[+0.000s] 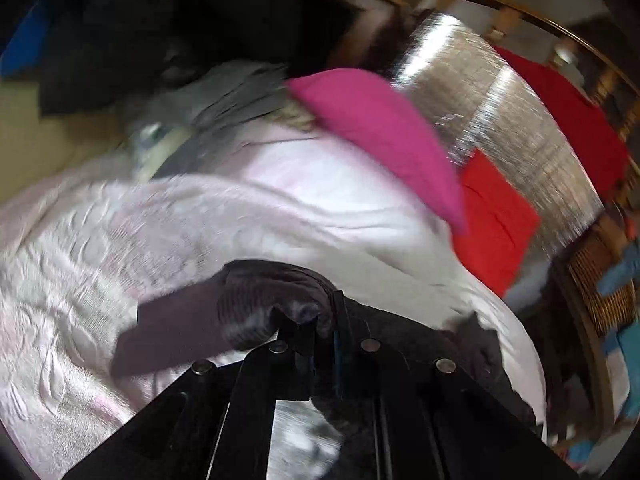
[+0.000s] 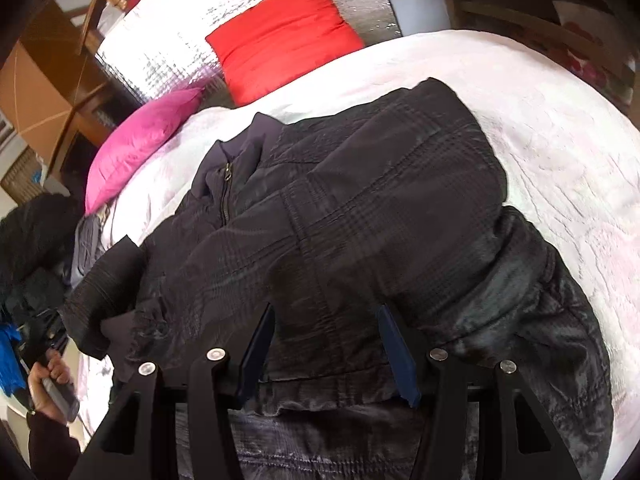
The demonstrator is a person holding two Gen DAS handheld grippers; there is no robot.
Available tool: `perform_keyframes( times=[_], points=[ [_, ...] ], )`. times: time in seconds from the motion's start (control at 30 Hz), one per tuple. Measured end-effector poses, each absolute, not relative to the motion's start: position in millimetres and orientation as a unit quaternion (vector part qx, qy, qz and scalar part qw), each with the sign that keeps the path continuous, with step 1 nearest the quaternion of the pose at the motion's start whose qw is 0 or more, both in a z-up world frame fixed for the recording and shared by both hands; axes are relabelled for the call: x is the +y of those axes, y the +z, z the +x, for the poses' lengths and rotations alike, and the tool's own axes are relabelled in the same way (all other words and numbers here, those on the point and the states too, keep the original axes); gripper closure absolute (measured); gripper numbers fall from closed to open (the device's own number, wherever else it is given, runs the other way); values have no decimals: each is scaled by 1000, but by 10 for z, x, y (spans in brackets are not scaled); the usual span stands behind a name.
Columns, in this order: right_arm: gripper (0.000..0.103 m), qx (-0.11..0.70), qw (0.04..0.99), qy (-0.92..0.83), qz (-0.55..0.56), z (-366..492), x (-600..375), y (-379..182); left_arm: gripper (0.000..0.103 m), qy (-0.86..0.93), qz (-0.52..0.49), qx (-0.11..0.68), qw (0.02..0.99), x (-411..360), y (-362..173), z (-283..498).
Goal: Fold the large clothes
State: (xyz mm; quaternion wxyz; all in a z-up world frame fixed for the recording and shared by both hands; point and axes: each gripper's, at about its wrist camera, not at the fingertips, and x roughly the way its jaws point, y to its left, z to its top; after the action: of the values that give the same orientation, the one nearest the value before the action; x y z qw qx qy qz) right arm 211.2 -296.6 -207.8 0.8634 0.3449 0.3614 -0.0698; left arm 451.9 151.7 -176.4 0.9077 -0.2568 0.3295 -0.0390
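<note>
A large dark plaid jacket (image 2: 360, 220) with a front zipper lies on a pale pink bedspread (image 2: 540, 112). One sleeve is folded across its chest. My right gripper (image 2: 326, 320) is open just above the jacket's lower part, its blue pads (image 2: 260, 344) spread apart and holding nothing. In the left wrist view my left gripper (image 1: 316, 328) is shut on a dark ribbed cuff of the jacket (image 1: 256, 300), held over the bedspread (image 1: 120, 248). That view is motion-blurred.
A pink pillow (image 2: 140, 140) and a red pillow (image 2: 280, 36) lie at the head of the bed against a silver quilted panel (image 2: 180, 40). Both show in the left wrist view, pink pillow (image 1: 380, 136) and red pillow (image 1: 492, 216). Grey clothes (image 1: 232, 88) and dark clothes lie beyond. Wooden furniture stands around.
</note>
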Motion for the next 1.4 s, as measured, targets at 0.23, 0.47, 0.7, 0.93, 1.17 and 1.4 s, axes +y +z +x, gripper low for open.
perform_keyframes(
  times=[0.23,0.47,0.7,0.93,1.17,1.4],
  points=[
    [45,345,851,-75,389,1950,-3185,-2051,97,-145,-141,307,930,371,-1174,4104],
    [45,322,829,-79,450,1774,-3537,-2082,97,-247,-23,332,910,-974,-1370,3668],
    [45,306,816,-77,484,1677,-3765,-2066,94,-288,23,426,857,-1805,-2027,3554],
    [44,310,811,-69,491,1671,-3826,-2088,26,-347,-50,449,822,-1551,-2017,3280],
    [44,324,841,-46,430,1781,-3546,-1957,23,-213,-132,314,916,-527,-1612,3157],
    [31,334,902,-6,272,2005,-2792,-1688,33,-43,-104,361,926,-240,-2087,3460]
  ],
)
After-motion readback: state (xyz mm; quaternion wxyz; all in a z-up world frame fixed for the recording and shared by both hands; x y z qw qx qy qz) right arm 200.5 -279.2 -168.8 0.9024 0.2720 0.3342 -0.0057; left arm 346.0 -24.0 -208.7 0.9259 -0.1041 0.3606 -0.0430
